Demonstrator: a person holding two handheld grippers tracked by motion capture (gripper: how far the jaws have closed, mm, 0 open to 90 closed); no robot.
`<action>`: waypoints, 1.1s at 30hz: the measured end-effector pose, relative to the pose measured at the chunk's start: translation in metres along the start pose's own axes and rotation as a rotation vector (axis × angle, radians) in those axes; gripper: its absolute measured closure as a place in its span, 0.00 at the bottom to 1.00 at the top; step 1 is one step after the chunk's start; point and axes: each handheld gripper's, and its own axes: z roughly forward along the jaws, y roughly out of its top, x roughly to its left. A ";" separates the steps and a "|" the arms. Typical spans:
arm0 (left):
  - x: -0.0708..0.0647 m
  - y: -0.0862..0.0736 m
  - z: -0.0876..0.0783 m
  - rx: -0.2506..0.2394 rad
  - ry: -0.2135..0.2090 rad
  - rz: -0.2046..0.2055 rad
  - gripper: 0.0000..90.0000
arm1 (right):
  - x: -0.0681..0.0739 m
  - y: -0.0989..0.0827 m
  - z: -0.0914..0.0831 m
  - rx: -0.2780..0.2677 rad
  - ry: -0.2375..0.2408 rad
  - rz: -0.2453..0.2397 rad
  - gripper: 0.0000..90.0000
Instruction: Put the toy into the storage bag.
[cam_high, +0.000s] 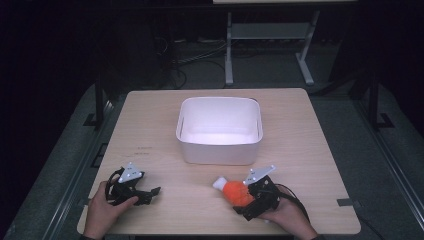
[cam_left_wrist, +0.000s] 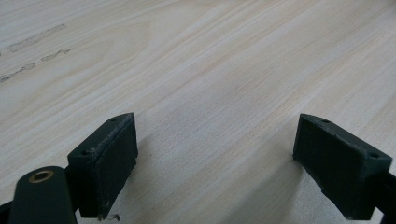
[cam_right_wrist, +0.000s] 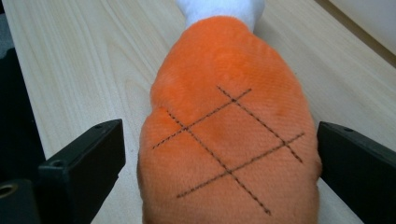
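Observation:
An orange plush toy (cam_high: 236, 192) with a white end (cam_high: 219, 184) lies on the wooden table (cam_high: 150, 125) near the front edge, right of centre. My right gripper (cam_high: 242, 197) is open, with one jaw on each side of the toy. In the right gripper view the plush toy (cam_right_wrist: 229, 126) shows stitched crossing lines. My right gripper (cam_right_wrist: 219, 158) has its right jaw against the plush and a small gap at the left jaw. My left gripper (cam_high: 151, 195) rests near the front left, open. In the left gripper view the left gripper (cam_left_wrist: 215, 154) has bare wood between its jaws.
A white rectangular bin (cam_high: 219, 150), with nothing in it, stands in the middle of the table, just beyond the toy. A person's hands hold both grippers at the front edge. Beyond the table are a dark floor, cables and a white table frame (cam_high: 228, 50).

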 end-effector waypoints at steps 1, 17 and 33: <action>0.000 0.000 0.000 0.000 0.000 0.000 0.14 | 0.001 0.000 0.001 0.005 -0.001 -0.010 0.06; 0.000 0.000 0.000 0.000 0.000 0.000 0.14 | 0.000 -0.005 -0.007 -0.005 -0.006 -0.065 0.32; 0.000 0.000 0.000 0.000 0.000 0.000 0.14 | -0.010 -0.013 -0.026 -0.023 -0.017 -0.061 0.32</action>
